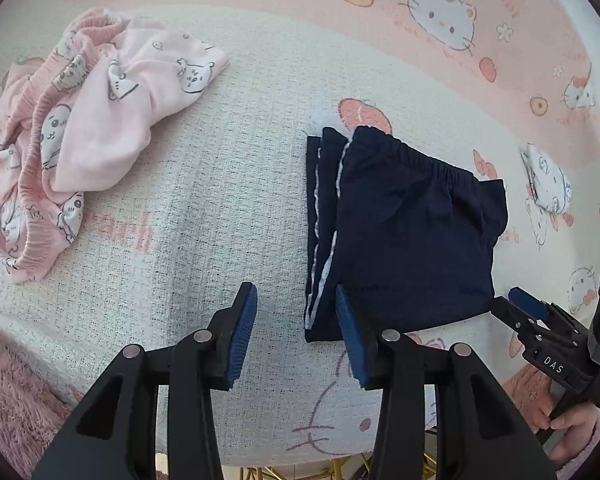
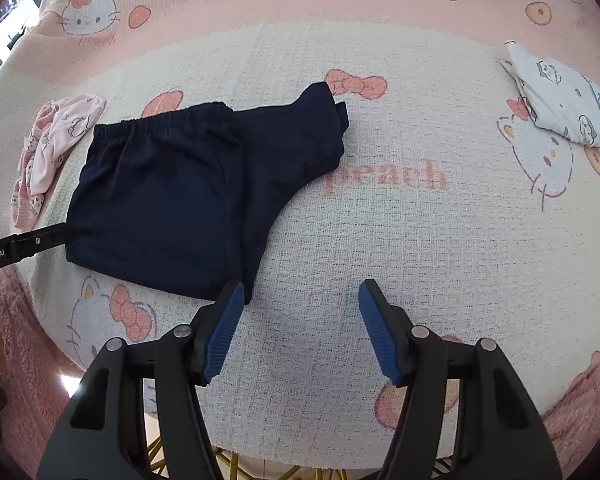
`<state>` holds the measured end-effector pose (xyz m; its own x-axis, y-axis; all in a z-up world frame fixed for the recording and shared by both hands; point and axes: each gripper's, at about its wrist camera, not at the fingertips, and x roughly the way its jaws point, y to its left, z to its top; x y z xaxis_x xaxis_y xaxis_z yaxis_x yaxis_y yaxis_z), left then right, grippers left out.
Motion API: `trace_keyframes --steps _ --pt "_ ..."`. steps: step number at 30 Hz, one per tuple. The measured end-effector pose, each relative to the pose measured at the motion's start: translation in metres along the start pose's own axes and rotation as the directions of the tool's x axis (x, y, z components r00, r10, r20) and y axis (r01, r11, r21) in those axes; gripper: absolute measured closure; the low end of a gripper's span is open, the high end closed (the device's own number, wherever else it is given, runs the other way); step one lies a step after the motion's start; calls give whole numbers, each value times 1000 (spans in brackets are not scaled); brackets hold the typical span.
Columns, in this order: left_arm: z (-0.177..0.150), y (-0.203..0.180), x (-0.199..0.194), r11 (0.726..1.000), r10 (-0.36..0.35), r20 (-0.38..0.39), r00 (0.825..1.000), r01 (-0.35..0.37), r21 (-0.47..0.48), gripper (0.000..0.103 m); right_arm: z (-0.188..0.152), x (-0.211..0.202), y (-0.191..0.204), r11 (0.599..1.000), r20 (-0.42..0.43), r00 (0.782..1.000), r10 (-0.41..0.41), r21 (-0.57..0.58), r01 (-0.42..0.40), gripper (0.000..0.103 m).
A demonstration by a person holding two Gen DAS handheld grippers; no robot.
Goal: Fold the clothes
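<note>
Item: navy shorts [image 2: 172, 196], elastic waistband, white side stripes seen from the left wrist view. Position: flat on the cat-print blanket [image 2: 380, 240], partly folded, one leg [image 2: 300, 140] fanning out to the far right beyond the main panel. Near hem lies toward the tongs.

Handling, as judged: thin, light knit; limp, no stiffness, will drape and slide over itself once lifted. Not fragile. The gathered waistband offers the firmest bite; the hem corners are thinner layers and should pinch easily. For the next fold, the protruding leg or the near hem corners look the sensible holds.

Left gripper [image 1: 296, 332]: jaws apart, holding nothing; its right pad hangs over the striped near-left corner of the shorts, the other over bare blanket.

Right gripper [image 2: 300, 328]: jaws wide, empty; its left pad is just at the near tip of the shorts, contact not certain.

Other stock: crumpled pink pyjamas [image 1: 80, 140] to the left, well apart; a folded white printed garment [image 2: 564, 108] far right.
</note>
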<state>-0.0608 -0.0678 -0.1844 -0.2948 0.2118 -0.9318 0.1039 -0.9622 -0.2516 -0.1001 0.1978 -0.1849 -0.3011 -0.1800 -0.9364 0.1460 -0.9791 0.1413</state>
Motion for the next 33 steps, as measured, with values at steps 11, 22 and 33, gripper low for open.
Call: trace_keyframes --steps 11,22,33 --pt "-4 16 -9 998 -32 44 998 34 -51 60 5 2 -10 999 -18 1000 6 35 -5 40" --pt "60 -17 35 989 -146 43 988 148 -29 60 55 25 -23 981 -14 989 149 129 -146 40" --pt "59 -27 45 991 -132 90 987 129 33 55 46 26 -9 993 31 995 98 61 -100 31"
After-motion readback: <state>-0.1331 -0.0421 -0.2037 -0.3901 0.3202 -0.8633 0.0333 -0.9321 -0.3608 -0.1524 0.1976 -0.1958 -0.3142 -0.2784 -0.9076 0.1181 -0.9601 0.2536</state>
